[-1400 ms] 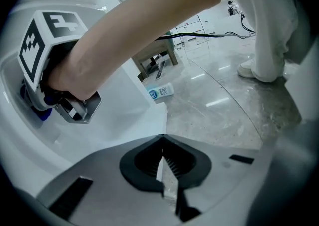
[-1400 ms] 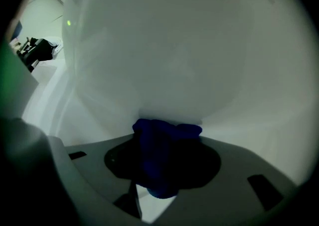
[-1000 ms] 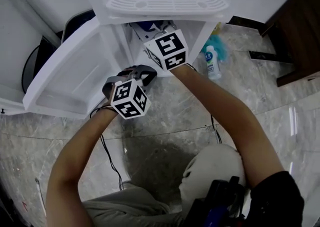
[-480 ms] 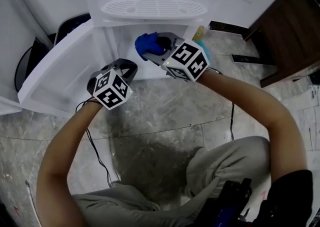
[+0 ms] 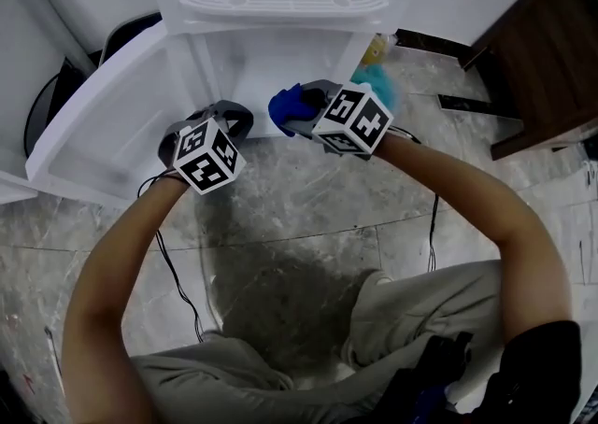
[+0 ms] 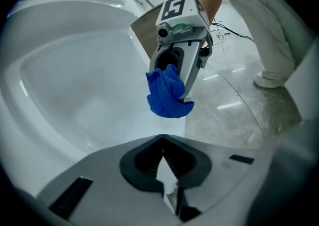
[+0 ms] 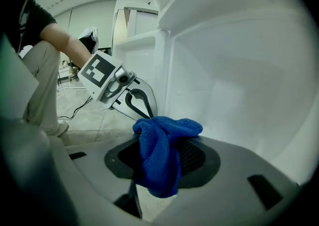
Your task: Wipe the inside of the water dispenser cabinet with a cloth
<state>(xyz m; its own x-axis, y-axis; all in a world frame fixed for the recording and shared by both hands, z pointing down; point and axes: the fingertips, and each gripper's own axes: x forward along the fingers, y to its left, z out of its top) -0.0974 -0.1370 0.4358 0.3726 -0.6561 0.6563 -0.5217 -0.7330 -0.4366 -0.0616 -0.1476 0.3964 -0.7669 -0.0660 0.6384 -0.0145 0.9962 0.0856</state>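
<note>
My right claw pinches the blue cloth at the cabinet's front edge for wiping inside; my left claw, pressed together empty, sits by the door.

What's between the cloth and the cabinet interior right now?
Nothing visible. The door is swung open to the left, and the right gripper holds the blue cloth just in front of the open cabinet. The left gripper, shut, sits off to the left near the door, outside that path.
</note>
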